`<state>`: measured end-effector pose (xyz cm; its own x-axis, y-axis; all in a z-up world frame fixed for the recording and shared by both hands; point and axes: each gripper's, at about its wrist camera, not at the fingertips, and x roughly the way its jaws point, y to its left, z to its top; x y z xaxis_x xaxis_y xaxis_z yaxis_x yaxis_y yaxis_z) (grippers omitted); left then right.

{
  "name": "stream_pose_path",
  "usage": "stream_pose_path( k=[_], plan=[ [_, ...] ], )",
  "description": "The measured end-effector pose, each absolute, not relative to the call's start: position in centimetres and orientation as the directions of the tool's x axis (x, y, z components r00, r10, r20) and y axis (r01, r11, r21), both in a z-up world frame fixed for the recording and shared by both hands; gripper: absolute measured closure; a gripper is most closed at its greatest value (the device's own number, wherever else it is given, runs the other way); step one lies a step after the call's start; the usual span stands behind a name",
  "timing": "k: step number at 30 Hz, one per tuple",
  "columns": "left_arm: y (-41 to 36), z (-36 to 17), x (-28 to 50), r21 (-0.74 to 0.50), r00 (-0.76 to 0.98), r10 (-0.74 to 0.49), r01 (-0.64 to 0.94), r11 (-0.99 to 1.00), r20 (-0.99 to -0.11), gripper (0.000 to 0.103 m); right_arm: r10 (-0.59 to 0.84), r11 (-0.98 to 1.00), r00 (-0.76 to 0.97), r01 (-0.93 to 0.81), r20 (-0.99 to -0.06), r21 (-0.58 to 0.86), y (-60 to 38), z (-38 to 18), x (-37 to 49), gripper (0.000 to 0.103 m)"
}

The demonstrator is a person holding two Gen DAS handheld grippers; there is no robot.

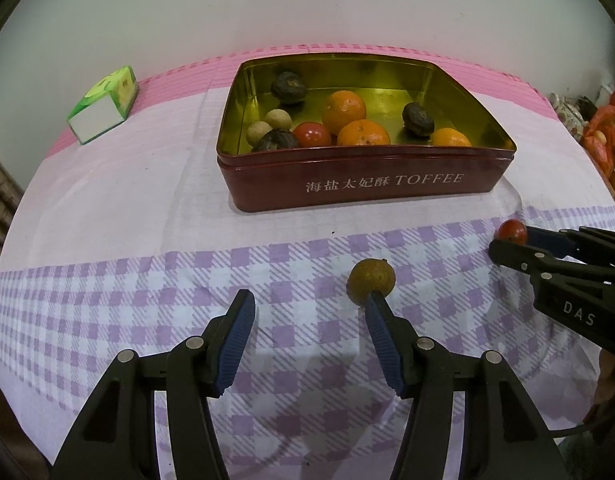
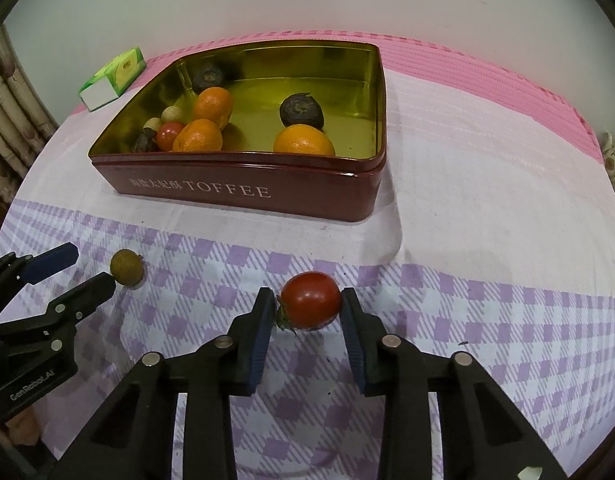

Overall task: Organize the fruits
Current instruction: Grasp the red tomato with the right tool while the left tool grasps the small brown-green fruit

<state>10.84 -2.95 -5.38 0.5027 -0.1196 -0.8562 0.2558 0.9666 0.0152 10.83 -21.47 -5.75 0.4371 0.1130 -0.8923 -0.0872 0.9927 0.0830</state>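
Your right gripper (image 2: pixel 309 306) pinches the red tomato (image 2: pixel 310 300): both blue pads (image 2: pixel 263 334) press against its sides, one on each side, and the green stem end points toward the left pad. The tomato sits just at the tips of the fingers, over the purple checked part of the tablecloth (image 2: pixel 487 320).

Your left gripper (image 1: pixel 309 304) has its jaws spread apart and nothing is between them. The small olive-brown fruit (image 1: pixel 371 281) lies on the cloth just beyond the tip of its right finger (image 1: pixel 381 332); this tip overlaps the near edge of the fruit, but I cannot tell if it really touches. From the right wrist view, the same fruit is far to the left of your right gripper, just beside the tips of the left gripper.

The dark red toffee tin (image 2: pixel 359 196) stands ahead of both grippers, further away on the table, open at the top. Inside it, at the left part, are three oranges (image 1: pixel 344 110), a second red tomato (image 1: pixel 312 134), two pale round fruits (image 1: pixel 278 118) and three dark wrinkled fruits (image 1: pixel 418 119). One orange and one dark fruit lie more to the right side of the tin, apart from the group.

A green and white box (image 1: pixel 103 106) lies beyond the left gripper, to the left of the tin, near the far edge of the table.
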Motion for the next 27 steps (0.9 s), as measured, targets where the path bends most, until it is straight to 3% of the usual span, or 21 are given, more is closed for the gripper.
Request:
stream_pose_path(
  k=[27],
  plan=[
    [-3.9, -5.1, 10.2, -0.009, 0.503, -0.164, 0.296, 0.955, -0.849, 0.045, 0.101, 0.995, 0.44, -0.032, -0.892, 0.097, -23.3, -5.7, 8.5, 0.075]
  ],
)
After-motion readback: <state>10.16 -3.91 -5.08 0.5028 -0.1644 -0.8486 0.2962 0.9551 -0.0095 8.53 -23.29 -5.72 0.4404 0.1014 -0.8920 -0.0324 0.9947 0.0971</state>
